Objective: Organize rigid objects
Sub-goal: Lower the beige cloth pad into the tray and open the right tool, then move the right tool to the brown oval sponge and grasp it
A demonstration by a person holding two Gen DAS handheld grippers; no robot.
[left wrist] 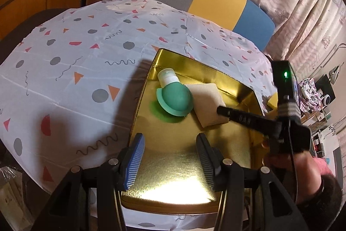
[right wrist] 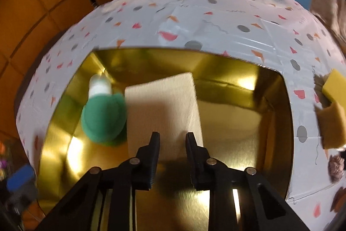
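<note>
The right gripper (right wrist: 172,138) hangs low over the beige block (right wrist: 162,109) in the gold tin (right wrist: 270,144), jaws parted and empty; a careless move could nudge the block into the green bottle (right wrist: 103,116) touching it. The left gripper (left wrist: 170,144) hovers over the tin's near end, jaws wide and empty. Two sponges (right wrist: 332,101) wait outside, right of the tin.

The left black two-finger gripper with blue ribbed pads (left wrist: 170,162) hangs with its jaws spread wide — nothing between them. The right black two-finger gripper with dark ribbed pads (right wrist: 172,140) reaches forward, its jaws parted by a narrow gap — the blur makes it hard to say whether the tips touch anything. The person's right hand (left wrist: 287,162) grips its handle.
</note>
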